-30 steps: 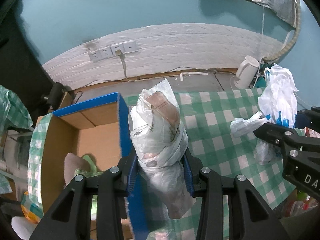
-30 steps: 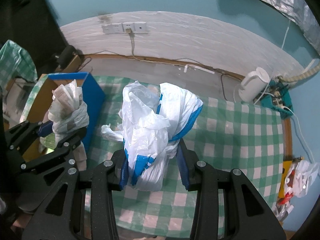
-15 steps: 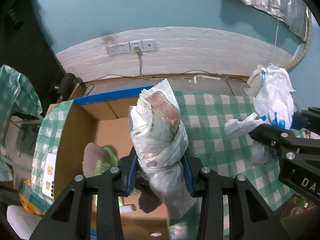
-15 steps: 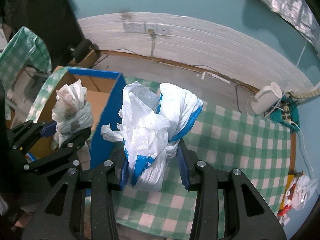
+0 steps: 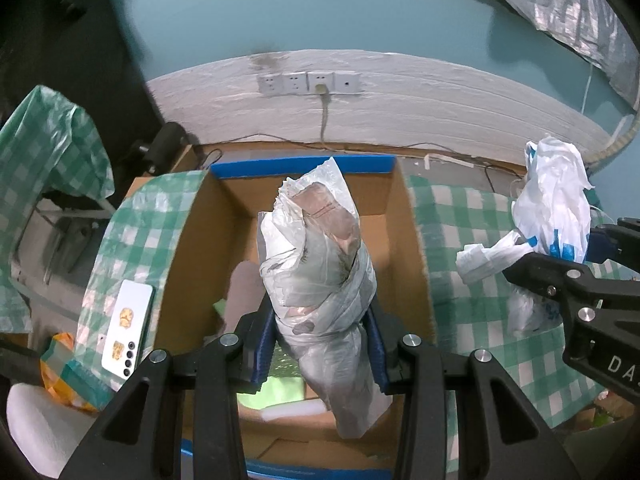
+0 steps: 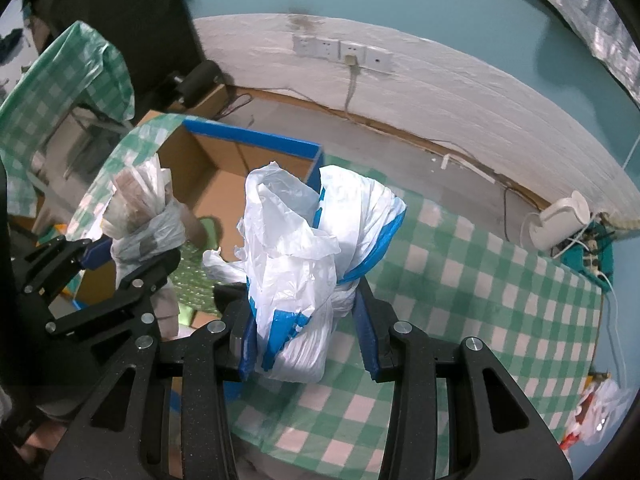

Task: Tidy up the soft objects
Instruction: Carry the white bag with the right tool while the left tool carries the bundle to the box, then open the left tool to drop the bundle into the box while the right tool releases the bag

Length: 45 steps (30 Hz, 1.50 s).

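Note:
My left gripper (image 5: 318, 328) is shut on a knotted clear plastic bag (image 5: 320, 264) with brownish contents, held upright above the open cardboard box (image 5: 404, 248) with blue-taped rims. In the right wrist view the same clear bag (image 6: 140, 216) and left gripper (image 6: 132, 260) hang over the box (image 6: 208, 176) at left. My right gripper (image 6: 304, 332) is shut on a white and blue plastic bag (image 6: 312, 248), above the green checked tablecloth (image 6: 480, 300) just right of the box. From the left wrist view that white bag (image 5: 552, 200) and the right gripper (image 5: 568, 256) appear at right.
Inside the box lie a grey soft item (image 5: 244, 292), green pieces (image 5: 276, 386) and white foam (image 5: 292, 408). A white phone (image 5: 128, 332) rests on the cloth-covered box flap. A white kettle (image 6: 560, 220) and power strip (image 6: 592, 256) sit at the far right. More bags (image 6: 596, 408) lie at lower right.
Both grippers have travelled left with their bags. The left gripper's clear bag went from the box's right wall to over the box's middle; the white bag is now close to the box's right wall.

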Motion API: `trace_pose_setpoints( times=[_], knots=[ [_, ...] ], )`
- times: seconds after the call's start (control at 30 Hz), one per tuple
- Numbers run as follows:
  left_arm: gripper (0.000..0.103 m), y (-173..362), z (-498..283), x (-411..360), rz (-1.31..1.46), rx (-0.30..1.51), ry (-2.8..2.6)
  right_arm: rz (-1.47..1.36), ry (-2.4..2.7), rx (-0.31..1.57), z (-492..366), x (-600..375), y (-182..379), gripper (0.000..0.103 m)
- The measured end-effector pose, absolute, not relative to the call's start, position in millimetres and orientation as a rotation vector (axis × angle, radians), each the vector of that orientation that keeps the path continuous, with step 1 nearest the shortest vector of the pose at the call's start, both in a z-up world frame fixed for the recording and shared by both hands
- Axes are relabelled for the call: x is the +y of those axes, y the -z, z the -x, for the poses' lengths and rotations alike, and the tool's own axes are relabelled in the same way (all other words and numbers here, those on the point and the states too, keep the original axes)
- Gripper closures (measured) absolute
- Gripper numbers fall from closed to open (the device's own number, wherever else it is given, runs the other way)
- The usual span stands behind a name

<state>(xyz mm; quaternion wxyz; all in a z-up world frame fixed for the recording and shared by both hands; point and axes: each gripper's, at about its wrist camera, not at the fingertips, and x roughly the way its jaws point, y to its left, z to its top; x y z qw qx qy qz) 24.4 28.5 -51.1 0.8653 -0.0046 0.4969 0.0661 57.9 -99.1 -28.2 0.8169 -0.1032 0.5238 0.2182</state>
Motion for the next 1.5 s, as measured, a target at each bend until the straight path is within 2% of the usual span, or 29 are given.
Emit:
trace_pose_setpoints(
  times=[0.6, 0.77, 0.87, 0.93, 1.1, 1.2, 1.5],
  knots=[
    [0.062, 79, -30, 64, 0.066, 1.105, -0.201, 0.247, -0.513, 1.16, -66, -54, 51, 0.063],
    [0.061, 88, -33, 72, 0.093, 1.137, -0.217, 0.252, -0.527, 1.16, -69, -45, 54, 0.06],
    [0.058, 91, -33, 80, 0.117, 1.149, -0.232, 0.256, -0.535, 1.144, -70, -40, 55, 0.057],
    [0.053, 91, -33, 82, 0.115, 1.161, -0.246, 0.257, -0.539, 1.137, -70, -38, 55, 0.056],
    [0.033, 82, -30, 84, 0.095, 1.13, -0.27, 0.247, -0.532, 1.136, -73, -36, 56, 0.044],
    [0.032, 75, -29, 83, 0.087, 1.108, -0.266, 0.235, -0.527, 1.131, -74, -38, 54, 0.037],
    [0.031, 62, -26, 76, 0.062, 1.08, -0.248, 0.19, -0.499, 1.119, -71, -56, 43, 0.036]
  ],
)
